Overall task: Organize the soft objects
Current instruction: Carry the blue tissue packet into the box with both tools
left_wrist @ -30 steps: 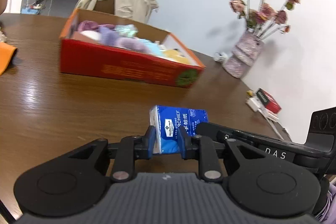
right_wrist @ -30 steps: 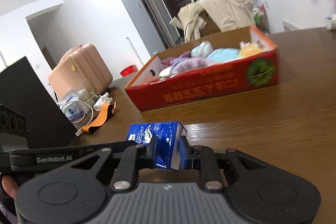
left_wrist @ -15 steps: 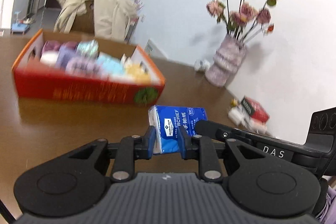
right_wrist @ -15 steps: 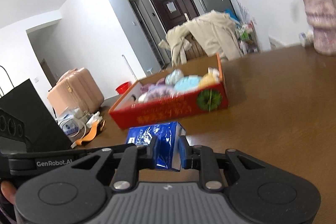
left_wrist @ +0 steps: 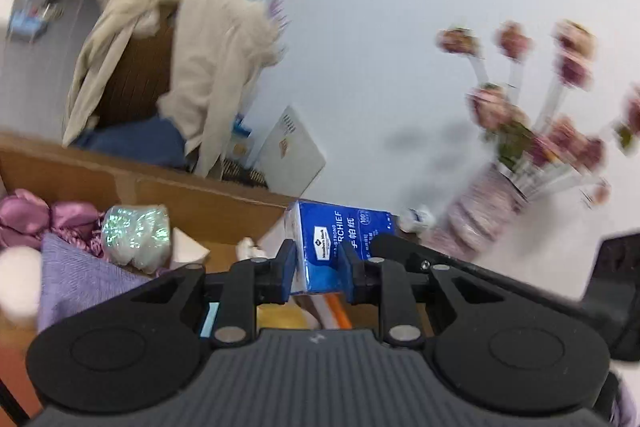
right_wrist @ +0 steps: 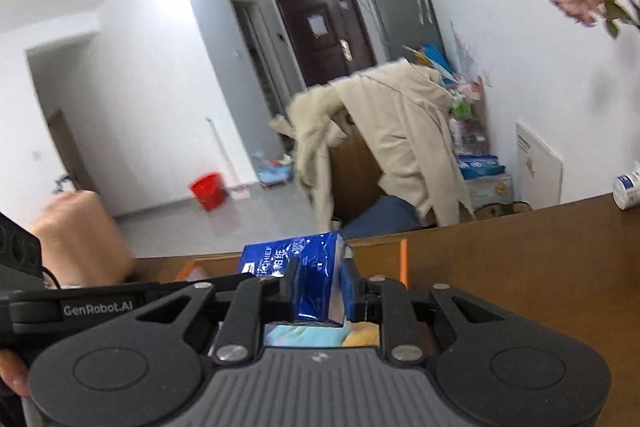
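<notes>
Flowers (left_wrist: pixel 532 99) motion-blurred; box (left_wrist: pixel 160 187) cut off left; tissue pack (right_wrist: pixel 304 279) underside hidden.

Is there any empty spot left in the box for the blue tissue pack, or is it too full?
The left of the cardboard box is crowded: purple cloth, pink satin and a shiny bundle. The barest patch of box floor shows by the far wall, between that bundle and the tissue pack, which both grippers hold over the box.
</notes>
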A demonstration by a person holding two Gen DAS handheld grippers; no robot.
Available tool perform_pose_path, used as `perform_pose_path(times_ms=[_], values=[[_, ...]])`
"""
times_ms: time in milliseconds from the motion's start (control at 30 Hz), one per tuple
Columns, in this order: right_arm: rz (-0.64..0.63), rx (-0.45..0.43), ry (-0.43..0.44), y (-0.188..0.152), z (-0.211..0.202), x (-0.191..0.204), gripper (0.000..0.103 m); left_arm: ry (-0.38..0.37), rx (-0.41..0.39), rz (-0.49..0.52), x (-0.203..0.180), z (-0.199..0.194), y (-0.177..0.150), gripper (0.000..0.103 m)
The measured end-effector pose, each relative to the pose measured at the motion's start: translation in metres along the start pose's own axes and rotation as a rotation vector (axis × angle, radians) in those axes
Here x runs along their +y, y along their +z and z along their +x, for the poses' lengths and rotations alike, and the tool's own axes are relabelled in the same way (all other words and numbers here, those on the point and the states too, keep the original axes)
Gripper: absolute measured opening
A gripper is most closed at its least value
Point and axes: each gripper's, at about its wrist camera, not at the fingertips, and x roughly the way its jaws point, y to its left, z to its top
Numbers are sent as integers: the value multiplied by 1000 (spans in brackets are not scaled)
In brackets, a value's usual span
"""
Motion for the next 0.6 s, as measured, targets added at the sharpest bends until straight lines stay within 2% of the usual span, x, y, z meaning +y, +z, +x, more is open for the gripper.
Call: perform_pose_path(times_ms=[100,200,300,433,500,567,600], values=[[-61,29,-96,6,49,8,20,15,64,-38,29,39,7,23],[-168,67,-197,1,94,18,20,31,130,-118,58,69,10,22],[-234,140,-262,-7,133,23,14,118,172,-106,66,82,4,22],[-234,253,-266,-16,158,22,10,208,240,-49,62,93,-1,23],[-195,293,-265,-20,162,15,10,233,230,-10,55,91,-2,23],[-165,284,-252,-21,156,11,11,245,199,9,47,78,2,26],[-156,278,-247,-19,151,10,14,240,186,19,42,69,6,31]])
